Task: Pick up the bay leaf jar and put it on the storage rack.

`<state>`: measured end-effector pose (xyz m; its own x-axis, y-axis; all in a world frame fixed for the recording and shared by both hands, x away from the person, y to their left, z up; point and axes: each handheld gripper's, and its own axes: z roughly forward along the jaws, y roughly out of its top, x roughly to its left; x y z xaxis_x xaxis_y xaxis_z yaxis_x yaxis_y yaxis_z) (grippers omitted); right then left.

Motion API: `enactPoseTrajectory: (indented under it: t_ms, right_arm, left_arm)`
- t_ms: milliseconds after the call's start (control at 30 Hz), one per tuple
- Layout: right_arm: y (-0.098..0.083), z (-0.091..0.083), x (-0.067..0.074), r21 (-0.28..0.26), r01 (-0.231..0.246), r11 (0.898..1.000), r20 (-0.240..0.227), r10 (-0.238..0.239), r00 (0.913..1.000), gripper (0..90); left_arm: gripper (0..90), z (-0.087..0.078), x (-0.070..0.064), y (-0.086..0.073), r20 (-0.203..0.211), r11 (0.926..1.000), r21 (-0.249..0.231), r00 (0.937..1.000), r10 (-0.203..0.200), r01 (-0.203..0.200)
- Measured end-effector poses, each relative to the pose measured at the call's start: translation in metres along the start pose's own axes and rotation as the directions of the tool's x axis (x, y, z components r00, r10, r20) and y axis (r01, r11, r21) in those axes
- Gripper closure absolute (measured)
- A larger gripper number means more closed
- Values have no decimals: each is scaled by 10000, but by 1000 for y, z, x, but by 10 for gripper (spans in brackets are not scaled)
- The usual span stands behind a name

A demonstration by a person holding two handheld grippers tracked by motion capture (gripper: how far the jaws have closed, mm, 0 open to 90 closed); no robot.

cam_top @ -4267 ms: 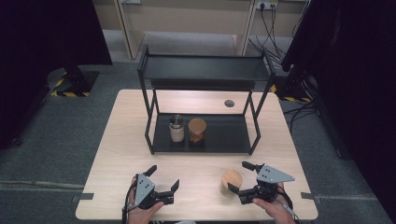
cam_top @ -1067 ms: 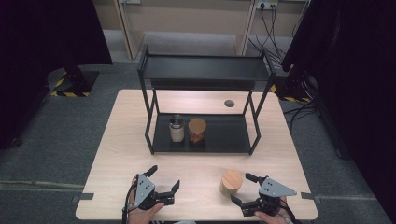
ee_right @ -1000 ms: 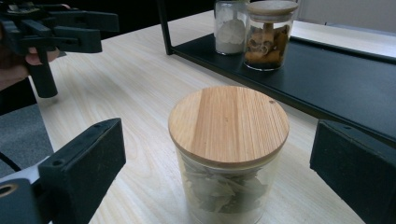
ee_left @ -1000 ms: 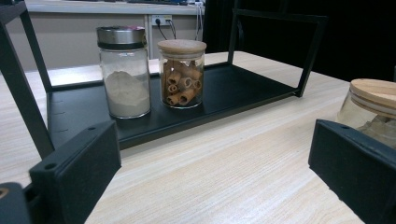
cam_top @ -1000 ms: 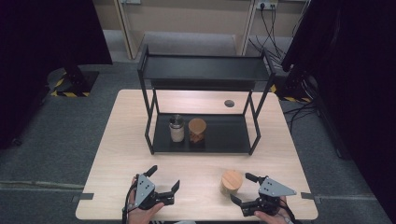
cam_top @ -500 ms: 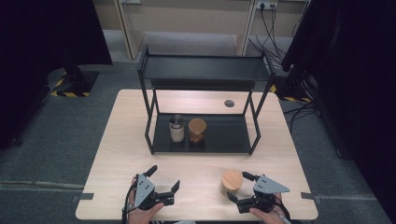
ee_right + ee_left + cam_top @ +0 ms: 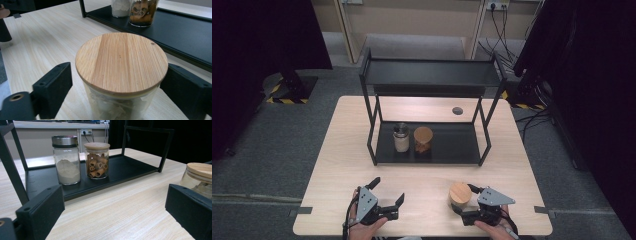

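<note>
A glass jar with a round wooden lid (image 7: pixel 460 194) stands on the table near its front edge, right of centre. My right gripper (image 7: pixel 465 199) has this jar (image 7: pixel 121 62) between its jaws. They have just been closing and stand beside the glass, with a thin gap still showing on the left side. My left gripper (image 7: pixel 388 190) rests open at the front left with nothing between its jaws (image 7: pixel 115 200). The same jar (image 7: pixel 200 177) shows off to the right in the left gripper view.
A black two-level metal rack (image 7: pixel 457 145) stands mid-table. On its lower shelf are a metal-lidded jar of pale powder (image 7: pixel 401 137) and a wooden-lidded jar of brown rolls (image 7: pixel 423 139). A round cable hole (image 7: pixel 457 110) lies behind the rack.
The right gripper has edged forward around the wooden-lidded jar and its jaws have narrowed toward it. The left gripper has stayed still.
</note>
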<state>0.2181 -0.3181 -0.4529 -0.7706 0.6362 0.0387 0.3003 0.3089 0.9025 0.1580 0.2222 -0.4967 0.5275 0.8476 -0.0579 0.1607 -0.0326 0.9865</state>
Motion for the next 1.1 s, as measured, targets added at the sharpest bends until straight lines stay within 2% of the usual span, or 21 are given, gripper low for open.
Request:
enactPoseTrajectory:
  t_ms: [200, 300, 433, 600, 1100]
  right_arm:
    - [-1, 5, -4, 49, -253, 9997, -82, 253, 9996, 235]
    - [0, 3, -1, -3, -30, 10000, 90, 30, 10000, 250]
    - [1, 0, 0, -178, -121, 9998, 91, 123, 9999, 252]
    - [6, -6, 1, -528, 12, 9986, 193, -1, 9998, 252]
    - [29, -1, -9, -581, 151, 9982, 386, -128, 9992, 252]
  left_arm:
    - [13, 0, 0, 0, 5, 10000, 15, 10000, -6, 6]
    - [13, 0, 0, 0, 3, 10000, 24, 10000, -11, 11]
    - [13, 1, 0, 0, 6, 10000, 23, 10000, -8, 8]
    - [13, 1, 0, -1, 6, 10000, 68, 10000, -33, 33]
    - [13, 1, 0, -1, -28, 10000, 71, 10000, -57, 57]
